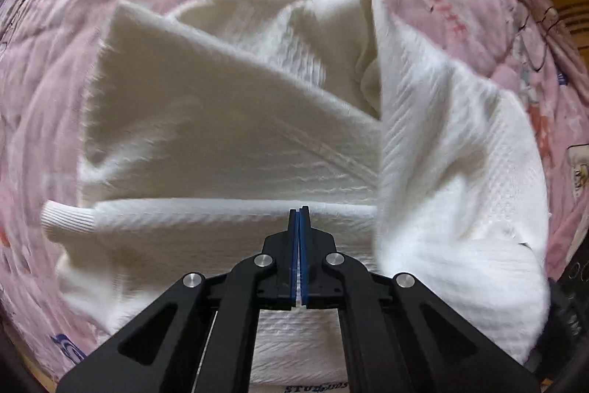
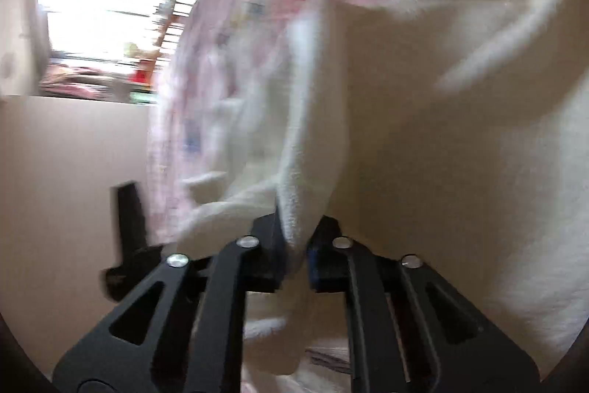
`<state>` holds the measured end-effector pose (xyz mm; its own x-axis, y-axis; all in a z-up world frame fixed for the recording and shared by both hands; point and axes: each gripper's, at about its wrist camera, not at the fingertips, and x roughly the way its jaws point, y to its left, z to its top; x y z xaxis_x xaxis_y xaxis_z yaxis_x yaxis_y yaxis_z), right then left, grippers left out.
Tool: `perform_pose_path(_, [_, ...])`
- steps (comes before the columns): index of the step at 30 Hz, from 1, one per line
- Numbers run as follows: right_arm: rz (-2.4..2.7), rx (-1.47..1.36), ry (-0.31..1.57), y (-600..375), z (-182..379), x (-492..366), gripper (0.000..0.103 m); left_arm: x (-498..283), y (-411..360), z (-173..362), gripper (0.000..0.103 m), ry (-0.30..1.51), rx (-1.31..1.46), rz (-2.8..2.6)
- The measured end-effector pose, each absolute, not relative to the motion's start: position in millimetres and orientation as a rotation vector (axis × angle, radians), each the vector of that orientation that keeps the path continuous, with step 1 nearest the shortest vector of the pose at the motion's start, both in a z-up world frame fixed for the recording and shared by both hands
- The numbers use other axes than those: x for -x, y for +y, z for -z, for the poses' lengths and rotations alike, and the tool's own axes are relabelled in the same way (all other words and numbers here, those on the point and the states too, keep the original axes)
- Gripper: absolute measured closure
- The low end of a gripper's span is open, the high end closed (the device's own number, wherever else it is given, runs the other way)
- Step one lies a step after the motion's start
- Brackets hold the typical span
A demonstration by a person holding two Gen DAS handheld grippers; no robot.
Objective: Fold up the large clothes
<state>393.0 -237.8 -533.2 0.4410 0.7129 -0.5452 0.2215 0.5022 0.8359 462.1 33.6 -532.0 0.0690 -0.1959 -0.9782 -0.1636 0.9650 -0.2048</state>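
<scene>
A large white knitted sweater with a ribbed texture lies partly folded across the middle of the left wrist view, on a pink printed bedsheet that fills the frame's edges. One ribbed cuff points to the left edge, and a strip of the white knit rises out of the top centre. The black left gripper with blue pads sits at the lower centre, its jaws pressed together over the sweater; no cloth shows between the tips.

In the blurred right wrist view, the black right gripper at the lower centre is clamped on a thick fold of the same white sweater, which spreads over the right half. The pink sheet runs up the middle, and a bright window stands at upper left.
</scene>
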Motion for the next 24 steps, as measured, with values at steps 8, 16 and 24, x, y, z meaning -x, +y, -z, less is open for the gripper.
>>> perform_pose_path(8, [-0.615, -1.232, 0.765, -222.9, 475.2, -408.5, 0.096, -473.2, 37.2, 520.0, 0.102, 1.571, 0.366, 0.148])
perform_pose_path(16, [-0.382, -1.315, 0.683, -280.4, 511.5, -371.2, 0.096, -465.4, 35.4, 530.6, 0.029, 1.542, 0.649, 0.198])
perform_pose_path(24, [-0.021, -1.290, 0.938, -313.5, 574.0, -317.9, 0.075, -450.7, 14.4, 551.7, 0.021, 1.600, 0.546, 0.161])
